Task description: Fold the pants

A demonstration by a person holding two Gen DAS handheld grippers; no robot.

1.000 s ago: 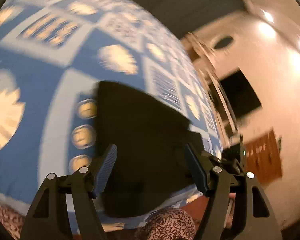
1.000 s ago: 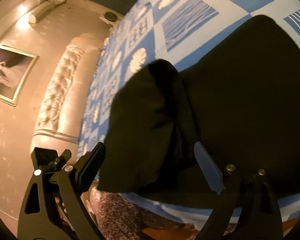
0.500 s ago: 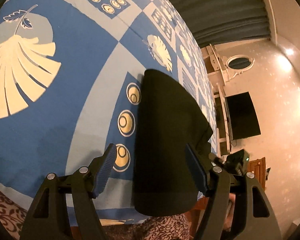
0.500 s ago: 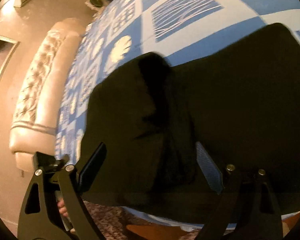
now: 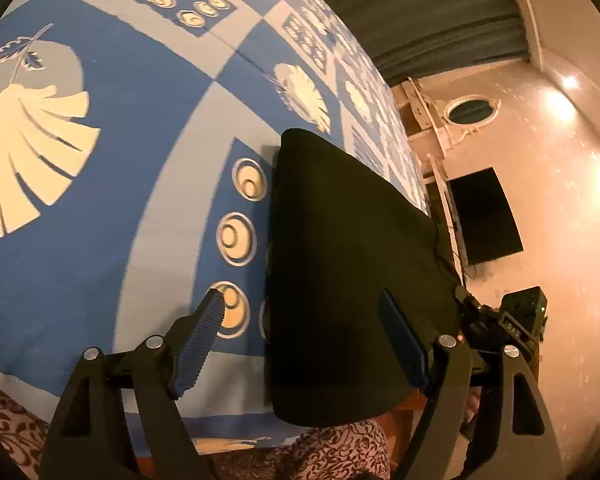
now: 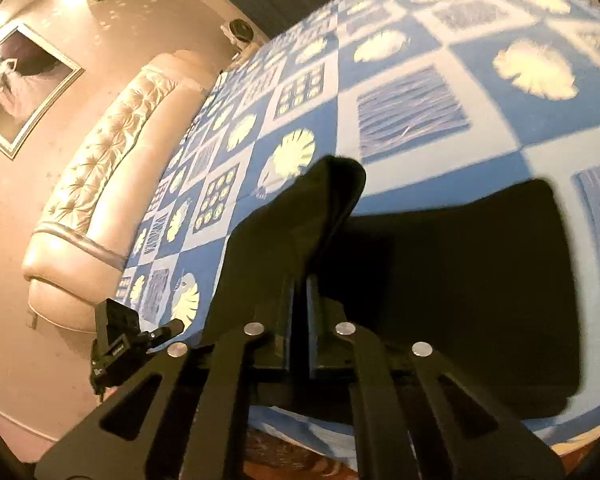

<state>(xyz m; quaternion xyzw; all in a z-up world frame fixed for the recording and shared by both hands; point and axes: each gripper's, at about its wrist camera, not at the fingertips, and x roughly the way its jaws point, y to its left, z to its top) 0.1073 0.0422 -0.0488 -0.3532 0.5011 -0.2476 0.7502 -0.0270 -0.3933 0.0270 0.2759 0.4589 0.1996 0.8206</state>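
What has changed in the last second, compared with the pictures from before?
The right gripper closed its jaws on the near edge of the black pants and lifted a fold of the cloth. The left gripper, jaws opening, came nearer the pants but holds nothing. The rest of the pants stayed flat on the blue bedspread.

Home bedroom: patterned blue bedspread (image 6: 400, 60), tufted headboard (image 6: 112, 152), framed picture (image 6: 20, 80), wall-mounted TV (image 5: 484, 216).

Black pants (image 5: 340, 272) on blue bedspread (image 5: 120, 160), hand-held gripper (image 5: 300, 320) opening
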